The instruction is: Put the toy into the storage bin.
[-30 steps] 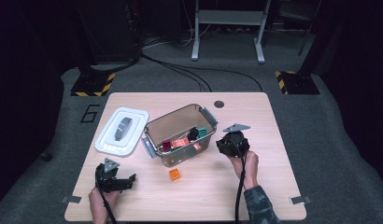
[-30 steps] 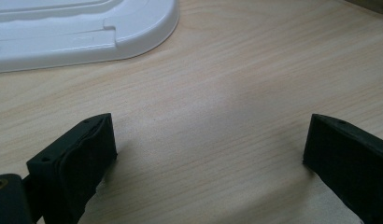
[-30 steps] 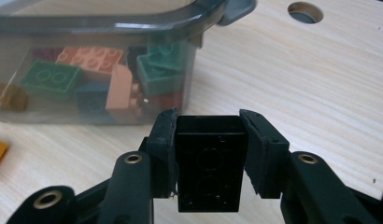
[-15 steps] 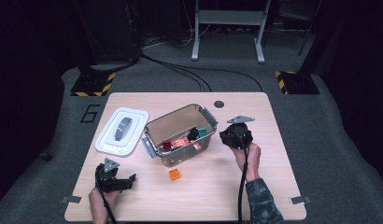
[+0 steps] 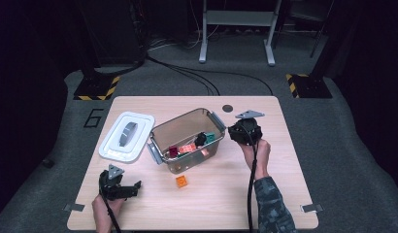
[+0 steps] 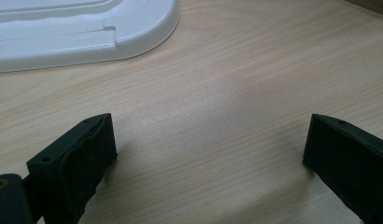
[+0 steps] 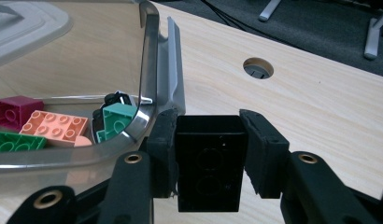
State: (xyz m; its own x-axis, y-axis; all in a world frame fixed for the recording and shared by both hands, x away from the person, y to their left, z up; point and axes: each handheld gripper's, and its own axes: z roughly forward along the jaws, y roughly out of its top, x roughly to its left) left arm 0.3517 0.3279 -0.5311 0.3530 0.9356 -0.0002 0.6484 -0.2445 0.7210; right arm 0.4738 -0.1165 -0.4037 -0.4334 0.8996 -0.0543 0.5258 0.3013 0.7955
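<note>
The black brick (image 7: 208, 163) sits clamped between the jaws of the right tool (image 7: 207, 161), just outside the near corner of the clear bin (image 5: 160, 136); inside the bin lie a peach brick (image 7: 56, 125), a green brick (image 7: 14, 141), a maroon brick (image 7: 17, 109) and a teal brick (image 7: 116, 120); an orange brick (image 5: 182, 181) lies on the table (image 5: 279, 165) just in front of the bin, and the white lid (image 5: 126, 137) rests just beside the bin on its other side. The likely trouble is the bin's rim; the black brick hangs level with it, so a low sweep inward could knock the brick askew or shove the bin; a loose hold could drop it short onto the table. The left tool (image 6: 208, 154) rests well apart from the bin, beyond the lid, jaws spread wide with nothing between them.
</note>
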